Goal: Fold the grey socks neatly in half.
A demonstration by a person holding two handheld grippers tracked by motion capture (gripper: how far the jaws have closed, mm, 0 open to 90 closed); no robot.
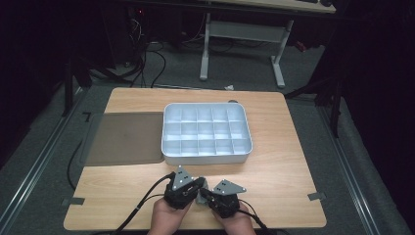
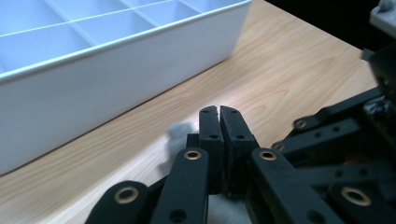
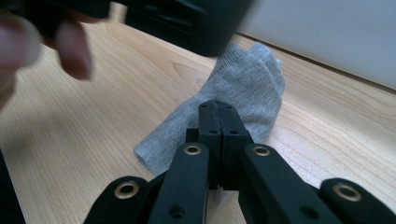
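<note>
In the right gripper view the grey sock (image 3: 224, 98) lies flat on the worktop (image 3: 93, 116), its long axis running from lower left to the upper centre beyond the right tool (image 3: 218, 108) — jaws together, as on the left tool (image 2: 219, 112) — whether either pinches fabric is hidden, and the white compartment tray (image 1: 205, 132) sits just beyond.

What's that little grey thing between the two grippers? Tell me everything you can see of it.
It is a small grey sock, soft knitted fabric with a fine ribbed weave, folded or bunched so one end looks doubled. It lies flat on the wooden table, just in front of the white compartment tray. The right gripper, jaws shut, sits over its near end; whether it pinches the fabric I cannot tell.
</note>
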